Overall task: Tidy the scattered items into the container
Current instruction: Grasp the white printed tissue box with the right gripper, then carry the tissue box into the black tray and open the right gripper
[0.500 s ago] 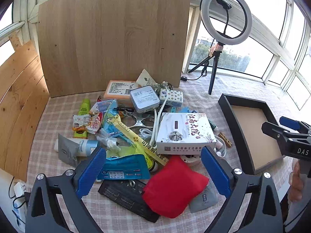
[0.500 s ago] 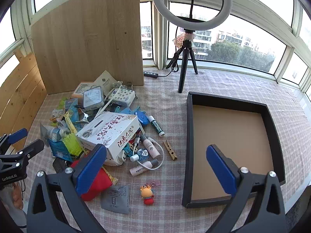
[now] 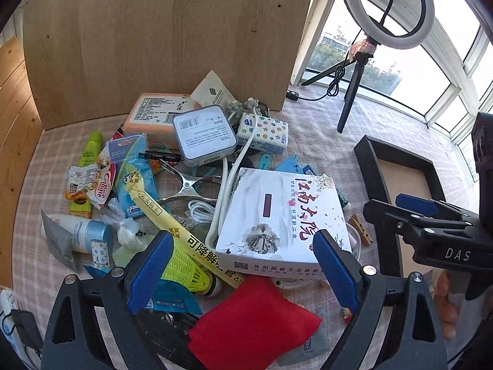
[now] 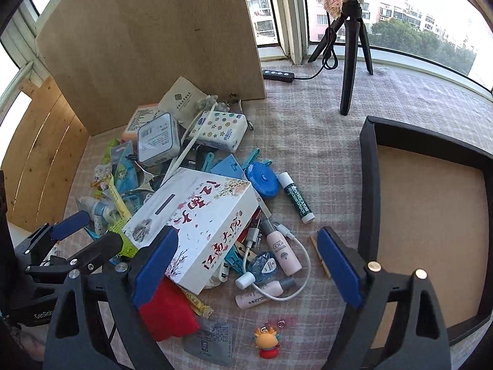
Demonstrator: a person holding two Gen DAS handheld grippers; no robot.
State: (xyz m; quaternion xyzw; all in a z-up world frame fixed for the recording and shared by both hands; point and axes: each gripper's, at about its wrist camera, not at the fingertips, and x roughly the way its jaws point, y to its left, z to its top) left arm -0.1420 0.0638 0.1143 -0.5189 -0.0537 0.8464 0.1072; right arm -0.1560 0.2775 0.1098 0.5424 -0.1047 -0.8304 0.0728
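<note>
Seen from the left wrist camera, the left gripper (image 3: 243, 268) hangs with its blue pads spread wide, clamped on nothing, over the near edge of the white printed box (image 3: 283, 222), which sits at the heart of the clutter on the checked tablecloth (image 3: 311, 129). A red pouch (image 3: 252, 320) lies just in front of the box; the black tray (image 3: 366, 166) stands to its right, past a strip of bare cloth, half hidden by the right gripper (image 3: 413, 206). Against half a second ago the camera sits lower and closer, the box filling more of the view. From the right wrist camera, the right gripper (image 4: 246, 265), pads equally wide apart and holding nothing, frames the box's (image 4: 197, 222) near corner and small bottles; the tray (image 4: 369, 191) has room along its inner edge. This view too has closed in on the pile since the earlier frame. The ring-light stand (image 4: 351, 37) is cut off at the top, and items beneath the box cannot be made out.
</note>
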